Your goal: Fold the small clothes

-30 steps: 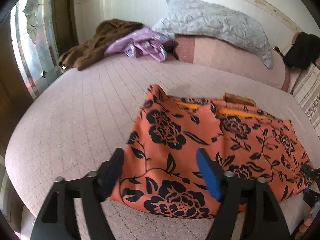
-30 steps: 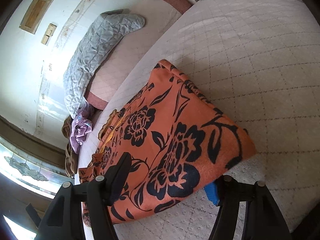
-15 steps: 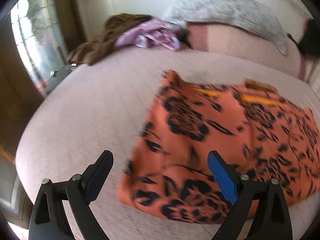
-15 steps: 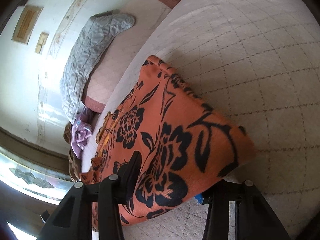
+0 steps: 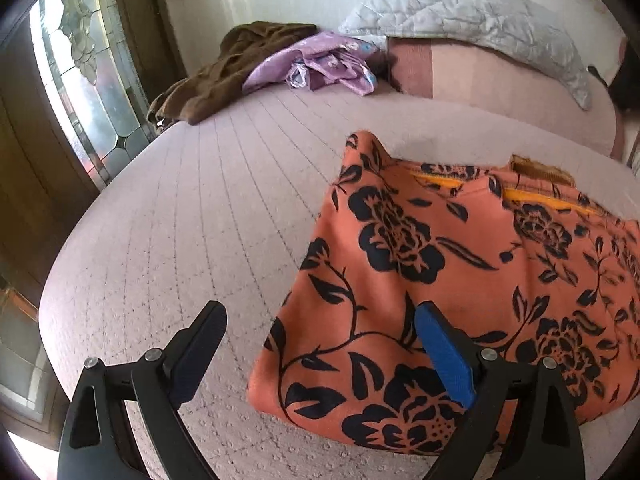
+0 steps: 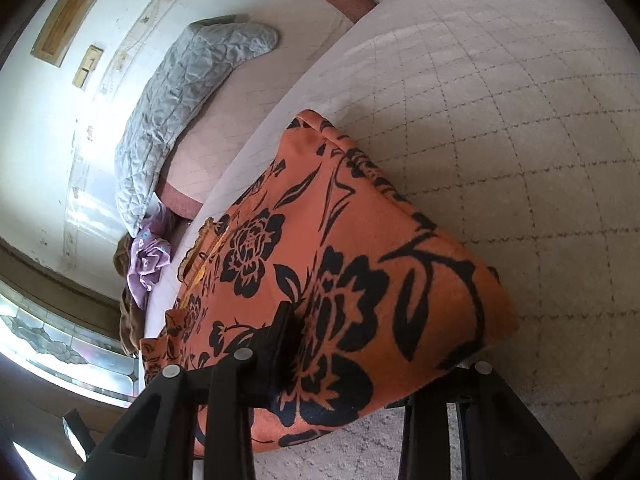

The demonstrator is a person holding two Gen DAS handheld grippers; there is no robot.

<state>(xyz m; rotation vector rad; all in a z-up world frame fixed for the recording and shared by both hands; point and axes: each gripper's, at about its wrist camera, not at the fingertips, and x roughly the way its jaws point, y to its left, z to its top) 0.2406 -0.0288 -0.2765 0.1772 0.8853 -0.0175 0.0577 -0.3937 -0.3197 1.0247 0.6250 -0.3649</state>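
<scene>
An orange garment with black flowers (image 5: 460, 272) lies folded flat on the pale quilted bed (image 5: 192, 240). My left gripper (image 5: 320, 344) is open above the garment's near left corner, left finger over bare quilt, blue-padded right finger (image 5: 444, 352) over the cloth. In the right wrist view the same garment (image 6: 360, 272) fills the middle. My right gripper (image 6: 376, 344) straddles its near edge: the left finger (image 6: 276, 344) presses on top, the right finger is hidden under the cloth. The jaws stand narrowed around the edge; I cannot tell if they clamp it.
A brown garment (image 5: 224, 68) and a purple garment (image 5: 316, 64) lie heaped at the far left of the bed. A grey quilted pillow (image 5: 472, 12) rests on a pink bolster (image 5: 500, 80) by the wall. A stained-glass window (image 5: 80, 64) stands left, beyond the bed edge.
My left gripper has opened wider and shifted left off the garment's corner. My right gripper's fingers have drawn closer together around the garment's near edge.
</scene>
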